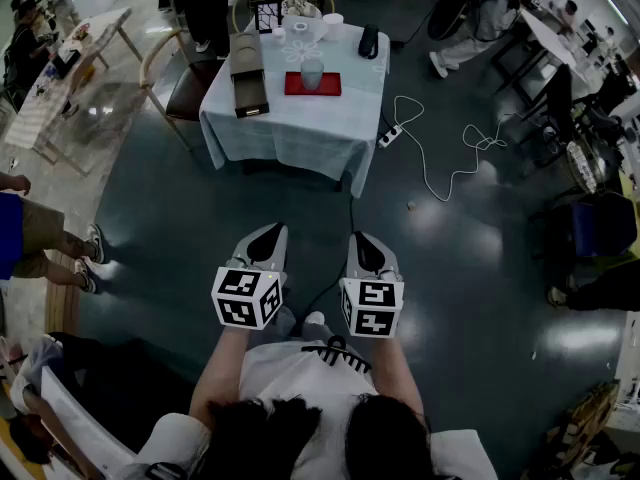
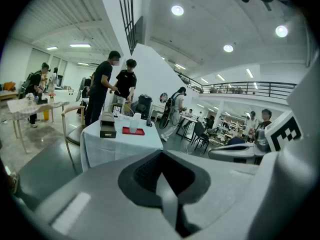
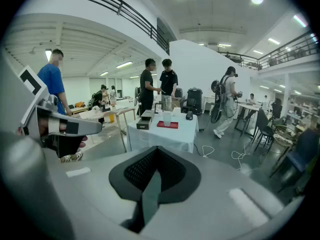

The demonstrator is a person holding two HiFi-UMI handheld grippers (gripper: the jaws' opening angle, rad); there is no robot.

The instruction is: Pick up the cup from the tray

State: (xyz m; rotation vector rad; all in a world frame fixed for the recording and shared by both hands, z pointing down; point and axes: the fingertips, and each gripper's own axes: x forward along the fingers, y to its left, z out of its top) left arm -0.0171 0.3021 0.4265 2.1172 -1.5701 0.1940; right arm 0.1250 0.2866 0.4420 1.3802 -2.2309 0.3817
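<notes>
Left tongs (image 1: 270,236) and right tongs (image 1: 362,243) both closed, empty, cup (image 1: 313,71) on tray (image 1: 328,88) well apart, balcony railing (image 2: 250,86) only in gripper views

**Cloth, gloss, plastic**

The surface (image 1: 300,133) at 12 o'clock is draped in white cloth. The cup (image 1: 312,72) is seen as frosted, translucent plastic on a matt red tray (image 1: 294,85). The floor (image 1: 480,268) is finished dark and glossy. The left tool (image 1: 272,232) and right tool (image 1: 361,238) are cased in smooth grey plastic.

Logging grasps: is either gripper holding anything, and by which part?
Nothing. Left gripper and right gripper are shut, empty; the cup stands on its tray, far ahead.
</notes>
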